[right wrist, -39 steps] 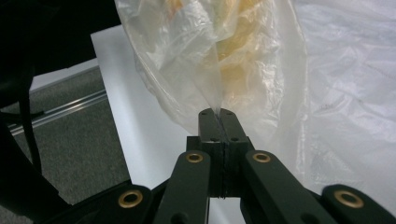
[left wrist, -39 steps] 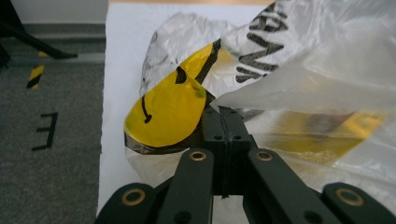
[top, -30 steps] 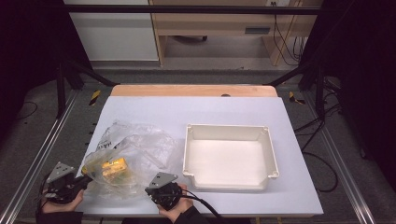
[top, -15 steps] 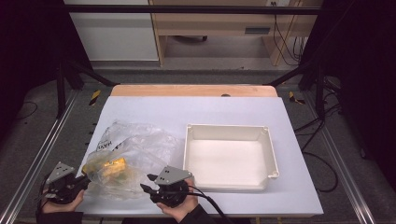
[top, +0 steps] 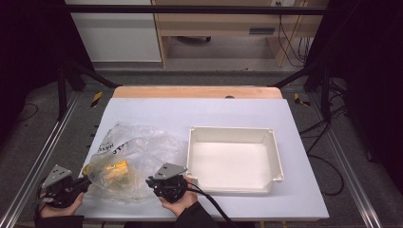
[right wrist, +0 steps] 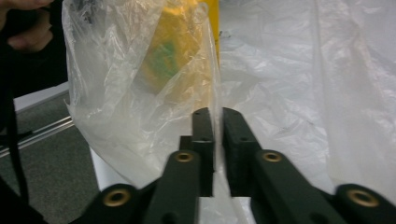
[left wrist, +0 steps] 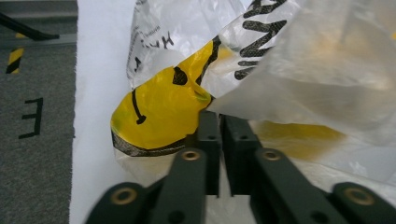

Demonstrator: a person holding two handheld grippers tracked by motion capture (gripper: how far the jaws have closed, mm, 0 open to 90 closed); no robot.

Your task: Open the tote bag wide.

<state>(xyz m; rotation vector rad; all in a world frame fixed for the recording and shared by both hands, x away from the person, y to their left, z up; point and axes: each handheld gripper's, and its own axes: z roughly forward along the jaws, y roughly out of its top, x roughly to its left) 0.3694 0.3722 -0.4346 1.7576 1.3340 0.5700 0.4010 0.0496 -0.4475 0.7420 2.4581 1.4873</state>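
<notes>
My right gripper [top: 153, 182] had lifted its pinched edge of the plastic bag [top: 135, 156] w/ left gripper [top: 84, 180] clamped too; yellow contents [top: 115, 170] ready to tip into tray [top: 274, 156].

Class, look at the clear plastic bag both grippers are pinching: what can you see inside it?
Inside the plastic bag a yellow item with a green patch shows through the film. Crumpled plastic blurs its shape, so what it is cannot be told.

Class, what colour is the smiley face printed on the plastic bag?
Yellow with black lines, on the plastic bag; clearest in the left gripper view.
</notes>
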